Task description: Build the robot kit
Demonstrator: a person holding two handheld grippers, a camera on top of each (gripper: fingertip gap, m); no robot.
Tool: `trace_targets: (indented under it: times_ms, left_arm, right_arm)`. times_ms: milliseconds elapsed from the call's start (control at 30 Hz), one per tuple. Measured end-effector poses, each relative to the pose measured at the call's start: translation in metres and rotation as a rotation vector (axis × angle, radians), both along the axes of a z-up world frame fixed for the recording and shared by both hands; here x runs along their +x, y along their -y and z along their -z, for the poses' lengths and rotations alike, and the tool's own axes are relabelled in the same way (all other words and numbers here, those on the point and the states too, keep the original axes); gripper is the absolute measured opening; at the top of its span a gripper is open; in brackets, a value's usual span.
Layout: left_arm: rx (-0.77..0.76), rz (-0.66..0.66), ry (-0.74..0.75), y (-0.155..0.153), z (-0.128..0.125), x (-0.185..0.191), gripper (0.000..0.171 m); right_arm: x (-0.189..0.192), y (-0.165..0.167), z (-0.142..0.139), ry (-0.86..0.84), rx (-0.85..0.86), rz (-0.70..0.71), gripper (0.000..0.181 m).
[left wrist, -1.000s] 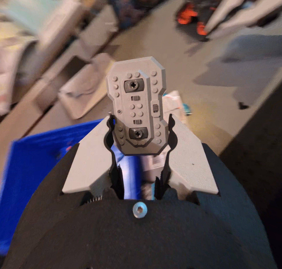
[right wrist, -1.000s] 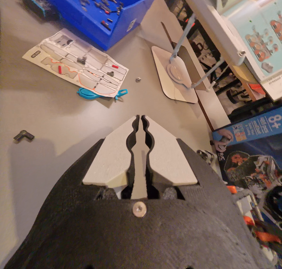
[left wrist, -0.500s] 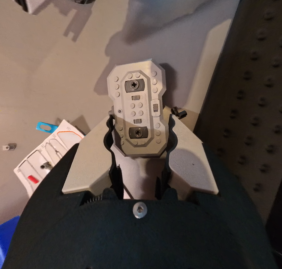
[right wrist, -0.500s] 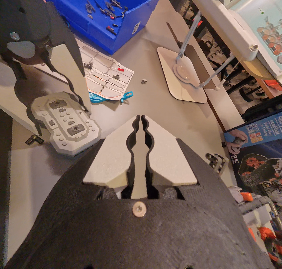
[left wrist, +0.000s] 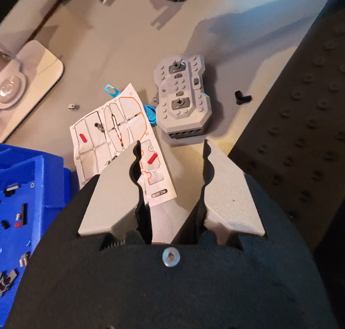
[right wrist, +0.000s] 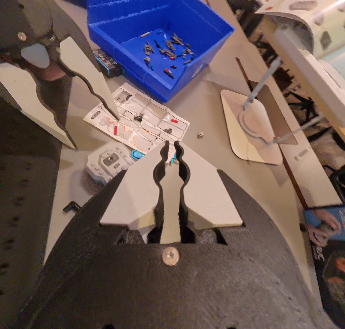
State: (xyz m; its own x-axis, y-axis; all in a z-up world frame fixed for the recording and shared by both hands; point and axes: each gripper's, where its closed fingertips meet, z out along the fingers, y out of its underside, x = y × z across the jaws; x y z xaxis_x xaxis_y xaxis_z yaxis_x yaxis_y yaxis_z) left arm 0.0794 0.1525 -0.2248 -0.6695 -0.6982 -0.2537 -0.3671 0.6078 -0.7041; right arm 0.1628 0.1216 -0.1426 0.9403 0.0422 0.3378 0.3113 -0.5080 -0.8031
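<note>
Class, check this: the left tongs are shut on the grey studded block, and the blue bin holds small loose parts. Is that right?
One detail is wrong. The left tongs are open and hold nothing; the grey studded block lies on the table ahead of them, as the left wrist view shows. The blue bin does hold small loose parts.

The grey studded block [left wrist: 182, 97] and blue bin [right wrist: 158, 39] look like smooth plastic; the sticker sheet [left wrist: 119, 138] is glossy paper.
</note>
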Motion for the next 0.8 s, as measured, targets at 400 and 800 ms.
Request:
trace_targets:
  times_ms: [400, 800]
  left_arm:
    - [0.059, -0.03, 0.312, -0.002, -0.014, 0.006, 0.051]
    - [0.006, -0.016, 0.351, -0.001, -0.023, 0.003, 0.051]
  right_arm:
    - [0.022, -0.111, 0.069, 0.042, -0.396, -0.194, 0.017]
    - [0.042, -0.125, 0.114, -0.006, -0.589, -0.352, 0.007]
